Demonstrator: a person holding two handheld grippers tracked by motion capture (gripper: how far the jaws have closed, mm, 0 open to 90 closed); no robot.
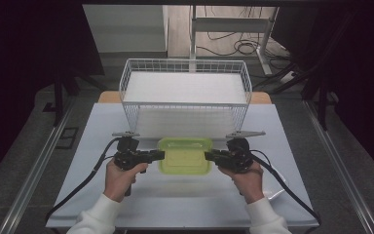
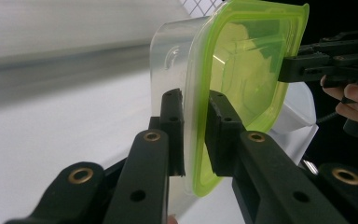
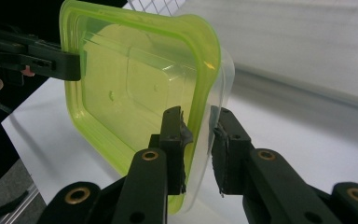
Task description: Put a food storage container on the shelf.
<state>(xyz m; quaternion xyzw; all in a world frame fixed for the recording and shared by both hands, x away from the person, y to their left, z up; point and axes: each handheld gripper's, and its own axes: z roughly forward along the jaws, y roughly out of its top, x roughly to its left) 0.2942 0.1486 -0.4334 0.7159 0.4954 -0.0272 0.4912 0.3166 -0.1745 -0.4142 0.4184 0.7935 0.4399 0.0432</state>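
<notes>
Right gripper (image 3: 196, 140) clamping green-lidded container (image 3: 135, 93) rim (clear base), left gripper (image 3: 72, 65) opposite

Lab: dark curtains (image 1: 24, 58), floor cables (image 1: 233, 46).

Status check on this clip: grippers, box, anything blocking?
Left gripper and right gripper both clamped on the lidded box, one at each end. Wire basket just behind it.
</notes>
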